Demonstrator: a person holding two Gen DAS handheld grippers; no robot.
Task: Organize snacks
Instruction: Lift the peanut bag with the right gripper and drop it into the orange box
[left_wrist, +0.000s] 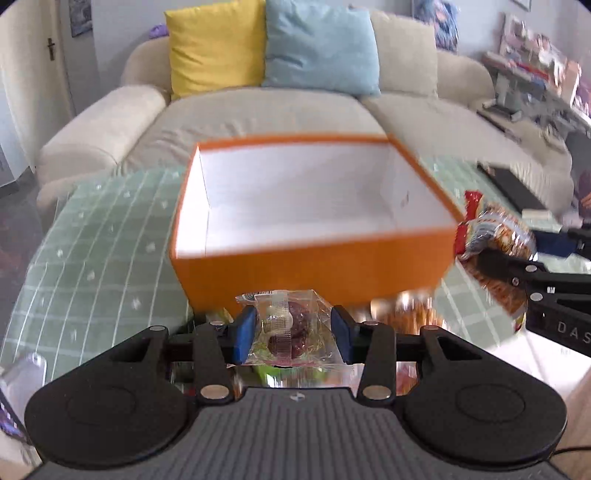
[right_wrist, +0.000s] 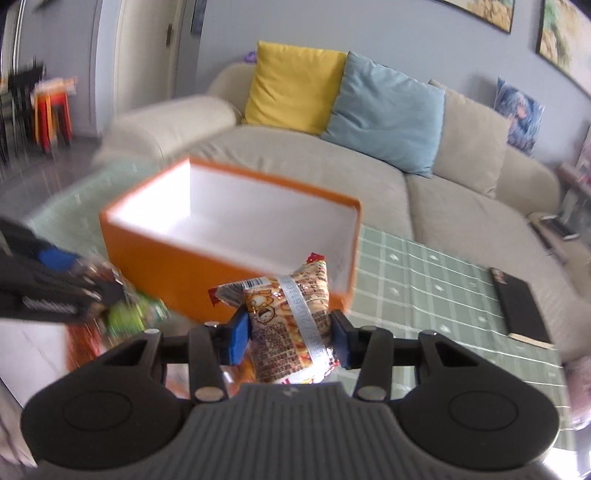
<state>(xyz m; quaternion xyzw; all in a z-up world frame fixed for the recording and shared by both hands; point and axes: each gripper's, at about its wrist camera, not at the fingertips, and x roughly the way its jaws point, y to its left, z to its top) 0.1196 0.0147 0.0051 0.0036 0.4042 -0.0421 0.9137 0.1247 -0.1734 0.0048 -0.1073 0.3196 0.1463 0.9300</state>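
At lower centre of my left view, my left gripper (left_wrist: 293, 334) pinches a light, crinkly clear-wrapped sweet (left_wrist: 291, 326) by its sides below the empty orange box (left_wrist: 310, 266), while my right gripper (right_wrist: 288, 341) clamps a soft, slippery peanut packet (right_wrist: 291, 317) mid-body, lower centre.
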